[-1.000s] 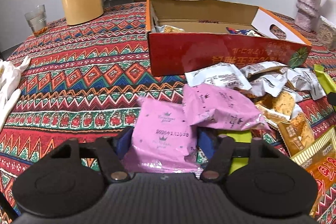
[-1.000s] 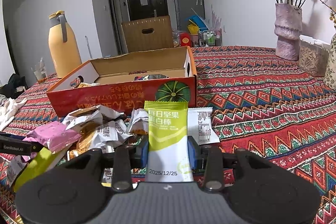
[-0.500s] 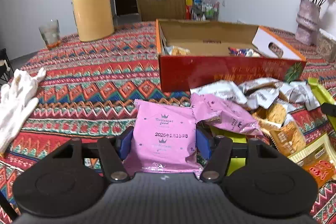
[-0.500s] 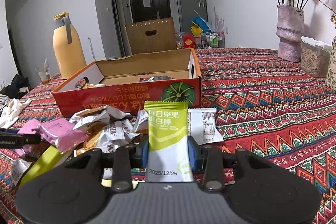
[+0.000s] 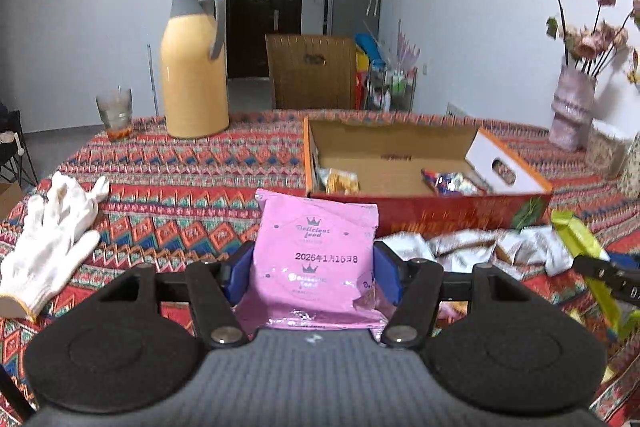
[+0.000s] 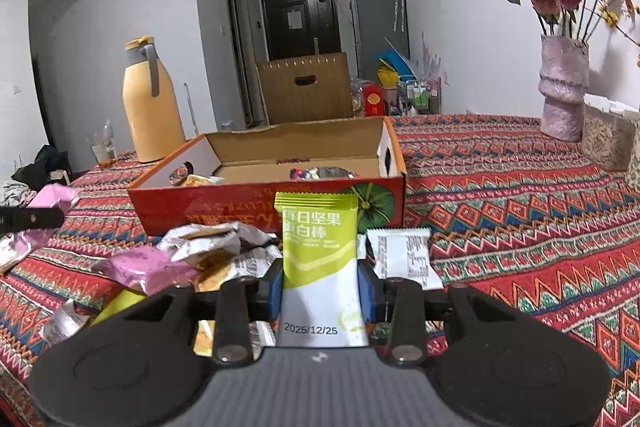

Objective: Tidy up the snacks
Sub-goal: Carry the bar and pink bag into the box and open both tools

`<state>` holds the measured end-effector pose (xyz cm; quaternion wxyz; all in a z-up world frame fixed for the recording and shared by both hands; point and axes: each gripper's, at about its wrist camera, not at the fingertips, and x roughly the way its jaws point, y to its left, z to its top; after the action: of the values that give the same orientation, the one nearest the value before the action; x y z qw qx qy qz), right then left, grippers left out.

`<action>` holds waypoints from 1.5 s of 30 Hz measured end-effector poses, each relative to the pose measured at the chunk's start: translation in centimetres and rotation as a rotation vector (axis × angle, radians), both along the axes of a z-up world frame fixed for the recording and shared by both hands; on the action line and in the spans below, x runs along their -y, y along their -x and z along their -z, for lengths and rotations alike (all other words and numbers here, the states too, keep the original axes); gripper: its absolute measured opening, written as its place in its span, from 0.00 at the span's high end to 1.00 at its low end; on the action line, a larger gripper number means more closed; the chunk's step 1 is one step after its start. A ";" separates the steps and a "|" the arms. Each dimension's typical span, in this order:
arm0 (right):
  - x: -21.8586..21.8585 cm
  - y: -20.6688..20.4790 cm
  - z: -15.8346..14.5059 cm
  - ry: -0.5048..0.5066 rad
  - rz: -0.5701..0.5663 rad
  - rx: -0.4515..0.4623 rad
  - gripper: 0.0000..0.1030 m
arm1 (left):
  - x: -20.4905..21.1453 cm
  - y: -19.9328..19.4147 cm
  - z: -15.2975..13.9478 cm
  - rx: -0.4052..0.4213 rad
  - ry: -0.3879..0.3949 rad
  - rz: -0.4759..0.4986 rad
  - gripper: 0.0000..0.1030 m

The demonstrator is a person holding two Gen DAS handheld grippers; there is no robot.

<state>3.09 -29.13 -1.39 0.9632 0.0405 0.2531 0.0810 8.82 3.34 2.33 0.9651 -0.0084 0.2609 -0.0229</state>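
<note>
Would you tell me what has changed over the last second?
The left gripper has lifted its pink packet off the snack pile, up toward the box. The right gripper stays clamped on the green bar, barely moved.

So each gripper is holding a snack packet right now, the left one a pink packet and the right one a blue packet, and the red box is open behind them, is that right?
Not quite: the right gripper holds a green and white packet, not a blue one, as the right wrist view shows. The left gripper does hold a pink packet, and the red box stands open behind them.
</note>
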 end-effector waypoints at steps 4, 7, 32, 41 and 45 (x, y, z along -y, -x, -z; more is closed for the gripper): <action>-0.6 -0.5 -0.8 0.005 -0.012 0.025 0.65 | 0.2 -0.5 -1.3 0.032 0.014 -0.005 0.39; -0.9 -1.2 -1.4 0.009 -0.018 0.045 0.65 | 0.4 -1.1 -2.2 0.056 0.029 -0.007 0.39; -2.9 -13.4 -6.5 0.053 -0.064 0.133 0.65 | 4.1 -11.7 -6.3 0.116 0.044 -0.015 0.39; -3.9 -19.2 -4.8 0.055 -0.056 0.074 0.65 | 4.4 -16.6 -3.8 0.061 0.071 -0.059 0.39; -3.6 -19.9 -3.2 0.039 -0.030 0.078 0.65 | 4.0 -17.7 -1.9 0.048 0.066 -0.091 0.39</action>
<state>23.00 -25.55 1.79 0.9716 0.0148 0.2174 0.0922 26.54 -0.62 4.21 0.9702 -0.0517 0.2364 0.0124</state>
